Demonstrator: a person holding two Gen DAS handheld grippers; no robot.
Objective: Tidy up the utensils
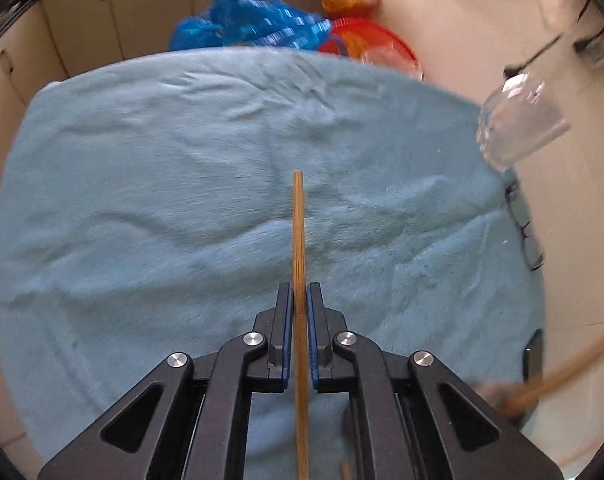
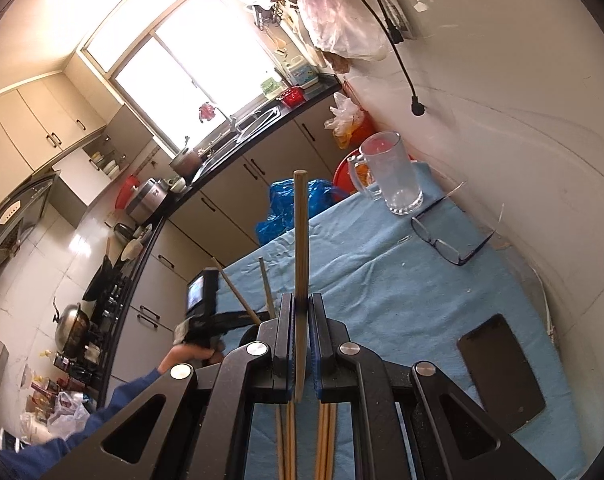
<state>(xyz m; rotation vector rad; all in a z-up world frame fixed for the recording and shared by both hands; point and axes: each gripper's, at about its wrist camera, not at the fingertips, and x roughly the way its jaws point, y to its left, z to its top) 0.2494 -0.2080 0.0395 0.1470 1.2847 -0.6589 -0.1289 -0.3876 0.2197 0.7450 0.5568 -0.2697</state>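
Observation:
My left gripper (image 1: 300, 292) is shut on a wooden chopstick (image 1: 298, 232) that sticks out forward over the blue cloth (image 1: 161, 208). My right gripper (image 2: 300, 300) is shut on another wooden chopstick (image 2: 301, 232), held above the cloth (image 2: 382, 300). Several more chopsticks (image 2: 326, 440) lie on the cloth under the right gripper. A clear glass mug (image 2: 390, 176) stands at the far end of the cloth; it shows blurred at the right in the left wrist view (image 1: 518, 120). The left gripper with its chopstick (image 2: 237, 298) also shows in the right wrist view.
Eyeglasses (image 2: 446, 236) and a black phone (image 2: 502, 368) lie on the cloth near the white wall. A blue plastic bag (image 1: 245, 20) and a red basin (image 1: 374, 44) sit beyond the table's far edge. Kitchen counters (image 2: 205, 184) run along the left.

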